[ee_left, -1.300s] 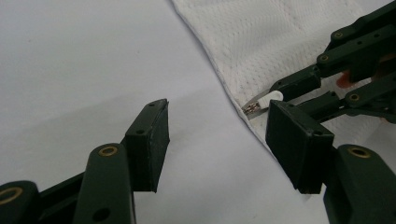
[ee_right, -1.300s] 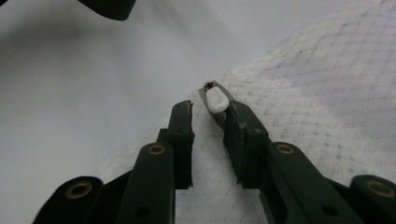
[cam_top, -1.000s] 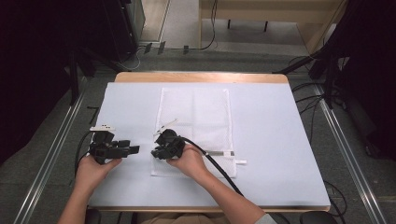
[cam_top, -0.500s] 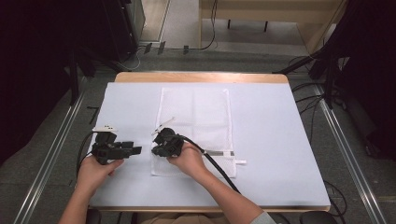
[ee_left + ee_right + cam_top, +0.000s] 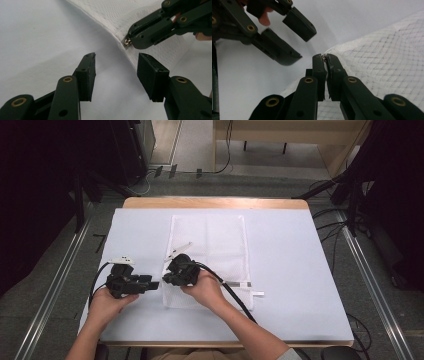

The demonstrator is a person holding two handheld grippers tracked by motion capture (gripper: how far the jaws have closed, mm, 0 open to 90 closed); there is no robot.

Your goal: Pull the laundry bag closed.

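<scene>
Table (image 5: pixel 300 270) under white sheet, grey floor around. Mesh bag (image 5: pixel 220 240) flat. Right gripper (image 5: pixel 172 272) clamps its zip pull (image 5: pixel 127 43), probably; left gripper (image 5: pixel 150 284) apart.

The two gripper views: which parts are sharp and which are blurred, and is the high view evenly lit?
Left gripper view: its own left claw is soft, open; the right claw and mesh bag farther off look sharper. Right gripper view: the right claw's tips, shut on the bag's edge, are fairly sharp, the mesh weave readable, the near linkage blurred. High view: the table cover is brightly, evenly lit; surroundings fall dark.
</scene>
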